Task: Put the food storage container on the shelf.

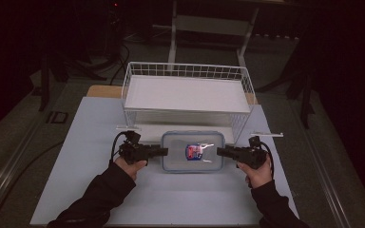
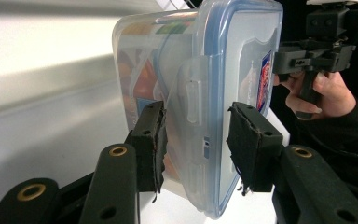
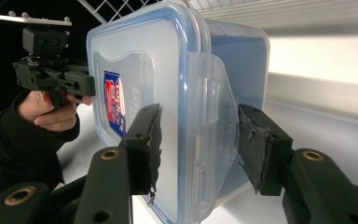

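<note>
A clear plastic container (image 1: 192,152) with a blue-rimmed lid and a red-and-blue sticker lies in front of the basket. My left gripper (image 1: 165,152) holds its left end and my right gripper (image 1: 218,152) its right end, one jaw above and one below. In the left gripper view the container (image 2: 233,70) sits between the pads of the left gripper (image 2: 196,112), which press around its side latch. In the right gripper view the right gripper (image 3: 199,114) clamps the other latched end of the container (image 3: 168,70) the same way. Colourful contents show through the wall.
A white wire basket (image 1: 185,66) with a flat white floor stands just behind the container. The pale table top (image 1: 123,199) extends to the left, right and front. Dark floor, cables and a table frame lie beyond.
</note>
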Demonstrator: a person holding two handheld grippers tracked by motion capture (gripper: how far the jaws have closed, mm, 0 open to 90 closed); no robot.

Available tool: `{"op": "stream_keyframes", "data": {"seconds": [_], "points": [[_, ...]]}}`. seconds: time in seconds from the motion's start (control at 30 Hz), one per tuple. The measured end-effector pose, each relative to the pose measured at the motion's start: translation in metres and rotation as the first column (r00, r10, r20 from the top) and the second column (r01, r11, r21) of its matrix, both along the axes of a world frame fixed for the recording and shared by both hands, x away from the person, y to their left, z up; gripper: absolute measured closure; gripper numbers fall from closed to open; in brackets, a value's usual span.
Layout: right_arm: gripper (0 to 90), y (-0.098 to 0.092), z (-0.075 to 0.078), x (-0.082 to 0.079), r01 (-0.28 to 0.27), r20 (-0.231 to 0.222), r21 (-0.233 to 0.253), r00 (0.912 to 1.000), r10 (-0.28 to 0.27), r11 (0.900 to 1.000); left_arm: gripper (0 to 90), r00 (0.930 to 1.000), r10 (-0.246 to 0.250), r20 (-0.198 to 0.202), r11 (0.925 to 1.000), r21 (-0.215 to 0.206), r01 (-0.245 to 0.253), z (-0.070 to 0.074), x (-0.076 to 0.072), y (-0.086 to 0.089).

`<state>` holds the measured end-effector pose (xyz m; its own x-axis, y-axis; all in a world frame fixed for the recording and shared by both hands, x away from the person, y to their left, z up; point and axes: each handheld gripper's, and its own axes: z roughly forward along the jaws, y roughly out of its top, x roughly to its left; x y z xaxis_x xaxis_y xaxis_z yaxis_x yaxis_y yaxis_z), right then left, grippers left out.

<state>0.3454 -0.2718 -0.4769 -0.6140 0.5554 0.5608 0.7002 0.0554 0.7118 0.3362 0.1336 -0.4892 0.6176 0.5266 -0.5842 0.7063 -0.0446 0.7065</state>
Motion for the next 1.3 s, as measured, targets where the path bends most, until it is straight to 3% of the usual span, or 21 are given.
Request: {"op": "stream_keyframes", "data": {"seconds": [0.13, 0.43, 0.8, 1.0, 1.3], "points": [[51.2, 0.003, -0.003, 0.011, 0.008, 0.021, 0.004, 0.9997, -0.008, 1.0, 56.5, 0.9993, 0.025, 0.027, 0.9997, -0.005, -0.025, -0.002, 0.01, 0.001], [50.3, 0.005, -0.015, 0.038, 0.038, 0.043, 0.011, 0.9983, -0.039, 0.999, 55.7, 0.9957, 0.079, 0.048, 0.9968, -0.006, -0.079, -0.015, 0.033, -0.003], [49.6, 0.008, -0.029, 0.053, 0.07, 0.086, 0.02, 0.9937, -0.072, 0.997, 54.7, 0.9879, 0.123, 0.095, 0.9923, 0.009, -0.124, -0.022, 0.047, -0.004], [48.4, 0.011, -0.032, 0.055, 0.078, 0.096, 0.003, 0.9923, -0.078, 0.997, 54.1, 0.985, 0.14, 0.1, 0.99, 0.0, -0.141, -0.024, 0.05, -0.004], [47.0, 0.013, -0.033, 0.055, 0.133, 0.092, 0.024, 0.9866, -0.135, 0.991, 53.6, 0.9861, 0.159, 0.05, 0.9867, -0.045, -0.156, -0.026, 0.058, -0.003]]}}
